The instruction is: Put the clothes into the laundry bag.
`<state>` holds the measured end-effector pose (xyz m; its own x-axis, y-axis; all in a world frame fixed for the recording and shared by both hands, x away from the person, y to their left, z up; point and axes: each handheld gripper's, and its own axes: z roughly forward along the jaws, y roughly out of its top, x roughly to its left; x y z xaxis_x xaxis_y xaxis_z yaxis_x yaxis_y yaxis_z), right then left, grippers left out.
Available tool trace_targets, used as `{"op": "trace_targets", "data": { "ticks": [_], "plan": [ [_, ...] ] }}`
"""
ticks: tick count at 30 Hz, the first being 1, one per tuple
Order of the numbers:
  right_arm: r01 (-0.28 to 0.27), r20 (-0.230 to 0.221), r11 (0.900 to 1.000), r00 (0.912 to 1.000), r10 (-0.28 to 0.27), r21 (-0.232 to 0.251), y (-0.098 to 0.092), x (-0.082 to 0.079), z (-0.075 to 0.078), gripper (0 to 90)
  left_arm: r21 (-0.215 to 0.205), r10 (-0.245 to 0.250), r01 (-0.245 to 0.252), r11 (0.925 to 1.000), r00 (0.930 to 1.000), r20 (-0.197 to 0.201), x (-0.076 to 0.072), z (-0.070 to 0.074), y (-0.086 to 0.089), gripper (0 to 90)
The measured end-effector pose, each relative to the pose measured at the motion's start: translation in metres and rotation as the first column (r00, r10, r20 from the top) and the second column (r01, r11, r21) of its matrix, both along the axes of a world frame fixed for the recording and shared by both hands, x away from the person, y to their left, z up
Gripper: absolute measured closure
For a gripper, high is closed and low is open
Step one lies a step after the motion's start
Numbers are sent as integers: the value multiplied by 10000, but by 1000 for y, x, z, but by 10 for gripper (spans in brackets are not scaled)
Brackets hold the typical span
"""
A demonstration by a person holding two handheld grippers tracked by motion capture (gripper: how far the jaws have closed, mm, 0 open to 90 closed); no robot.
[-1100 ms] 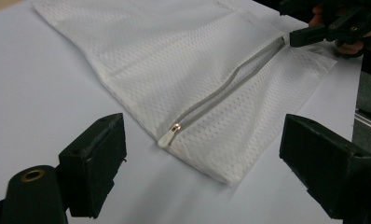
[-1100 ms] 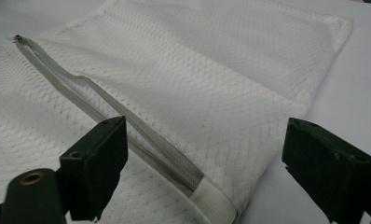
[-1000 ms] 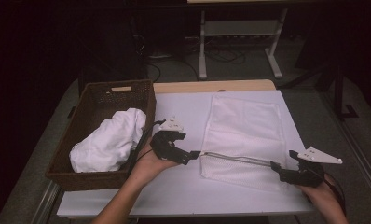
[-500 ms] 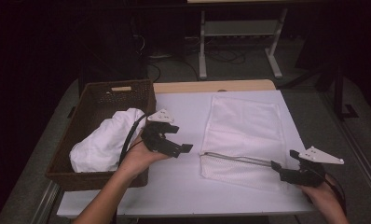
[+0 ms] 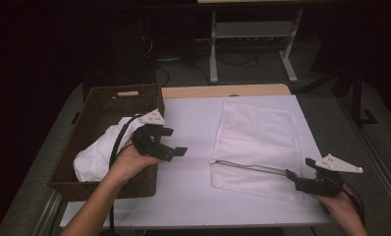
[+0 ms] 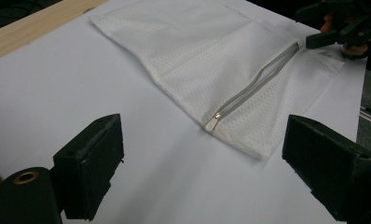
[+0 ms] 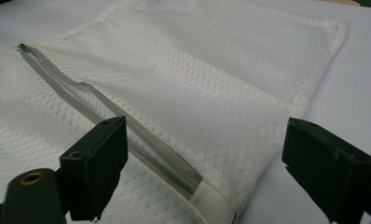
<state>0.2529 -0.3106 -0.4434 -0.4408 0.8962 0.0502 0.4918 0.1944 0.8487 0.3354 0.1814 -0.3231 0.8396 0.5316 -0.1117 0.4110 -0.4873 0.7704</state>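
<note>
A white mesh laundry bag (image 5: 260,140) lies flat on the white bench (image 5: 193,191), right of centre in the high view, its upper edge near the wooden strip at the bench's far side. Its grey zipper (image 5: 250,167) runs across the lower part of the bag and gapes partly open; the metal pull (image 6: 216,116) sits at the zipper's left end in the high view.

The right claw (image 5: 293,178) is at the lower right of that view, at the zipper's right end. In the right gripper view its jaws stand wide apart, one on either side of the bag's corner (image 7: 211,200), with the zipper running up between them; they seem not to press on the cloth, though contact beneath is hard to judge.

The left claw (image 5: 176,142) is held left of centre, above bare bench and just beside the brown wicker basket (image 5: 105,98). Its jaws are wide and empty, pointing toward the bag. White cloth (image 5: 102,150) lies bundled in the basket, under the left hand (image 5: 132,162).
</note>
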Motion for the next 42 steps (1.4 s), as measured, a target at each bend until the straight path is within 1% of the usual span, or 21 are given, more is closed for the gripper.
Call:
{"op": "trace_targets", "data": {
  "ticks": [2,6,9,16,18,20,21,27,29,32,33,35,38,40,41,42],
  "plan": [
    [3,-24,10000,10000,-3,-16,0,0,0,138,82,70,-70,9999,10000,28,1,1,6,122],
    [12,-46,10000,10000,-12,-43,0,0,-1,138,117,229,-229,9997,9997,50,2,4,17,122],
    [18,-33,10000,10000,-18,-47,0,0,-1,138,185,418,-419,9990,9991,57,3,6,27,122],
    [36,-68,10000,10000,-36,-34,0,0,-1,137,270,841,-843,9961,9964,75,5,8,50,123],
    [34,-79,10000,10000,-34,-25,0,0,-1,138,228,989,-990,9948,9951,60,6,8,57,124],
    [36,-83,10000,10000,-36,-22,0,0,-1,137,285,1154,-1156,9929,9933,83,7,8,64,124],
    [44,-90,10000,10000,-44,-15,0,0,-1,138,373,1248,-1252,9914,9921,115,7,9,67,124],
    [42,-49,10000,10000,-42,-23,-1,0,-1,138,484,1849,-1859,9814,9825,236,9,12,90,125],
    [49,-46,10000,10000,-49,-1,-1,0,-1,138,511,2073,-2086,9767,9778,290,10,12,99,126],
    [37,-50,10000,10000,-37,0,-1,1,-1,138,586,2287,-2301,9714,9730,301,13,11,109,125],
    [32,-59,10000,10000,-32,-3,-1,1,-1,138,579,2406,-2420,9685,9701,309,15,9,113,125],
    [39,-65,10000,10000,-39,3,-1,1,-1,138,742,2515,-2537,9644,9671,375,18,7,119,125],
    [57,-82,10000,9999,-57,-3,-2,1,-1,138,913,2672,-2695,9587,9630,363,25,3,128,123],
    [57,-80,10000,10000,-57,-1,-2,1,-1,138,1134,2823,-2849,9518,9586,383,29,1,133,123],
    [68,-79,10000,9999,-68,6,-2,1,-1,138,1233,2857,-2886,9495,9574,410,32,0,135,123],
    [52,-74,10000,10000,-52,-2,-2,1,-1,138,1356,2946,-2974,9451,9548,406,35,-2,138,123]
  ]
}}
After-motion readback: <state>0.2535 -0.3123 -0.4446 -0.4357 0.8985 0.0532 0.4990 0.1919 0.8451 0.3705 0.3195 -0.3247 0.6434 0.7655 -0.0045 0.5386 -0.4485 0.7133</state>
